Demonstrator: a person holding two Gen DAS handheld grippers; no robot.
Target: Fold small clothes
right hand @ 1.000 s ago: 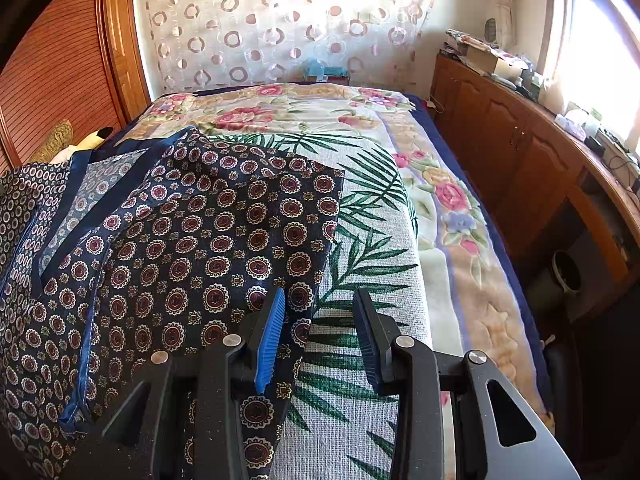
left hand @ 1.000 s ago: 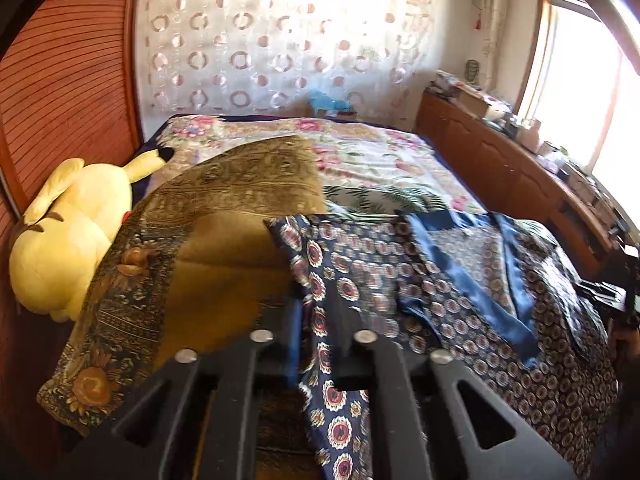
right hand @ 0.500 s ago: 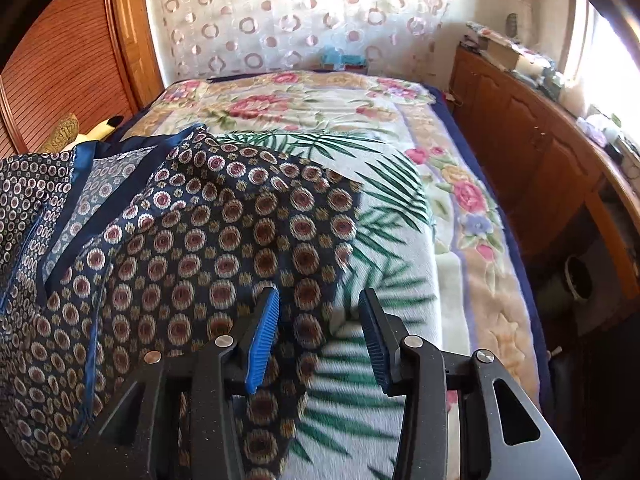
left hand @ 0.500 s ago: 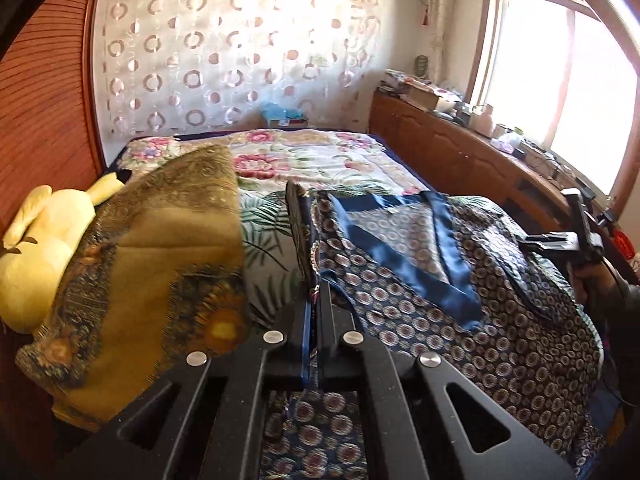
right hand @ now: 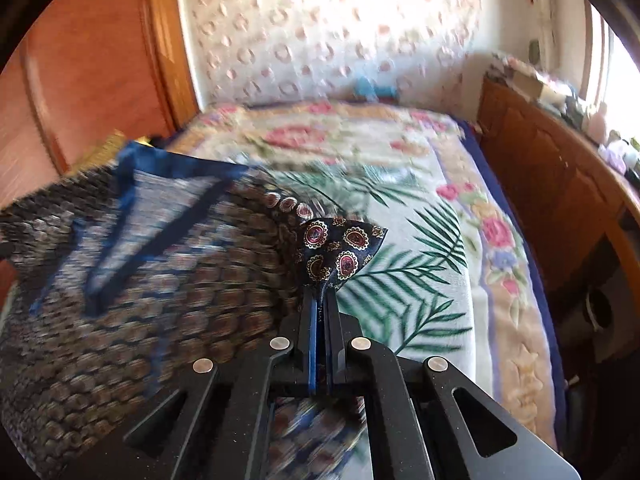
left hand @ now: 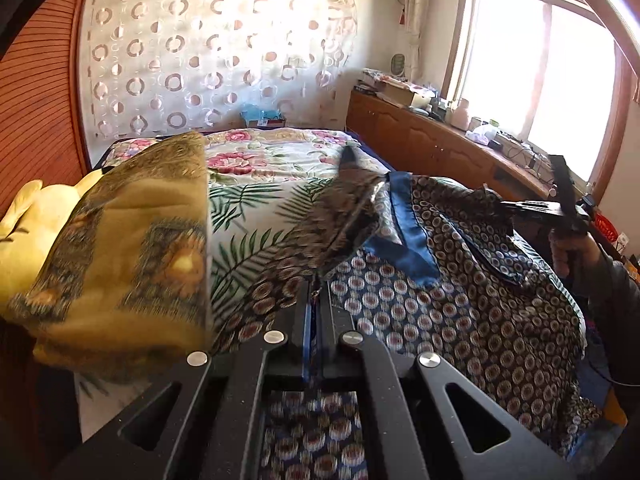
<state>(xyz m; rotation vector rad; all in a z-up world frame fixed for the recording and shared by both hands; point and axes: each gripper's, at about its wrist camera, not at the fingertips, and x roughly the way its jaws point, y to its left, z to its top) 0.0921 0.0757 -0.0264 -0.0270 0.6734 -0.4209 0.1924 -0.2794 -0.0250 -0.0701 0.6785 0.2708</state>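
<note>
A navy garment (left hand: pixel 460 304) printed with round medallions and trimmed in blue lies spread over the near part of the bed. My left gripper (left hand: pixel 316 300) is shut on its left edge, and the cloth rises in a fold from the jaws. In the right wrist view my right gripper (right hand: pixel 320 300) is shut on a corner of the same navy garment (right hand: pixel 140 288), and a small flap sticks up past the pads. The right gripper (left hand: pixel 508 210) also shows far right in the left wrist view, held in a person's hand (left hand: pixel 576 248).
A floral and palm-leaf bedspread (right hand: pixel 420 248) covers the bed. A folded olive-gold cloth (left hand: pixel 132 248) lies at the left with a yellow plush toy (left hand: pixel 36 224) beside it. A wooden wall panel stands at the left. A cluttered wooden cabinet (left hand: pixel 436 144) runs under the window on the right.
My right gripper closed onto the garment's right corner and lifted it. My left gripper carried the left edge rightwards, away from the olive-gold cloth, uncovering the palm-leaf bedspread.
</note>
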